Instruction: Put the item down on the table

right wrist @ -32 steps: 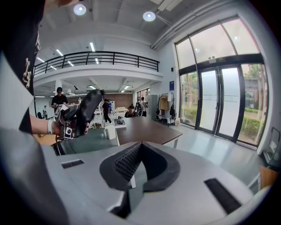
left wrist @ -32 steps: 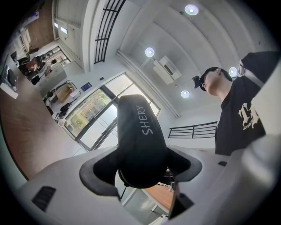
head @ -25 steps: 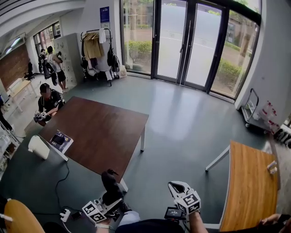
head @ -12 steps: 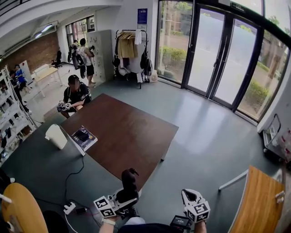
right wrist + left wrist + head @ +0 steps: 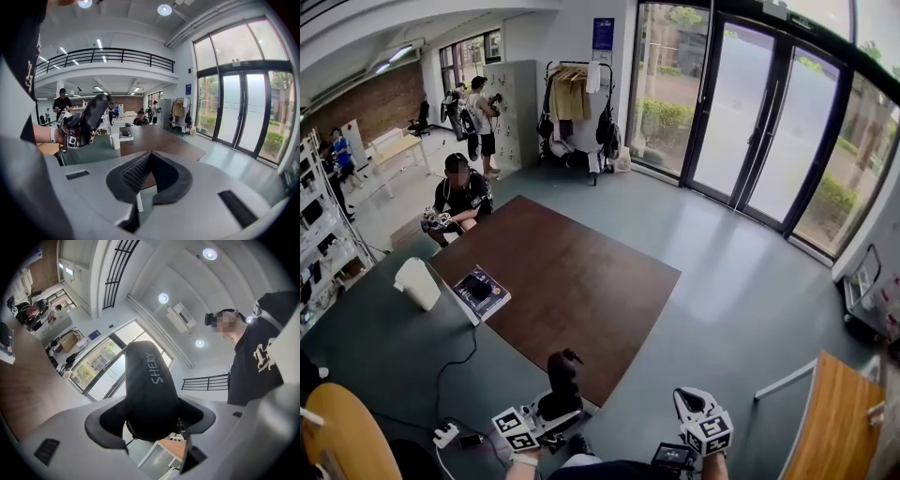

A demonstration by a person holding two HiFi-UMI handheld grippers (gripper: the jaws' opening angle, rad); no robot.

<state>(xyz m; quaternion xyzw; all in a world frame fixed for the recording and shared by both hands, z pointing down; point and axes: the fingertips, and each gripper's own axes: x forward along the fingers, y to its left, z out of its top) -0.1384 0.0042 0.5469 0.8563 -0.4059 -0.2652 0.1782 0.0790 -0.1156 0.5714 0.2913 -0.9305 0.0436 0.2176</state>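
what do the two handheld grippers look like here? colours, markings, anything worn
Left gripper and right gripper match: pale grey moulded bodies, black padded tongs, ribbed on the right's inner pad. Each carries a white cube with black square markers, left cube, right cube. The person wears a black top with white print.

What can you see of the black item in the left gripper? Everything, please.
The black item is long, smooth and matte, with rounded edges and "SHERY" in white letters along it. What it is made of cannot be told. The left gripper is shut on its lower end, with a dark pad against each side. It sticks up out of the jaws, slightly tilted, in the air near the closest corner of the brown table, not resting on it. Nothing else touches it.
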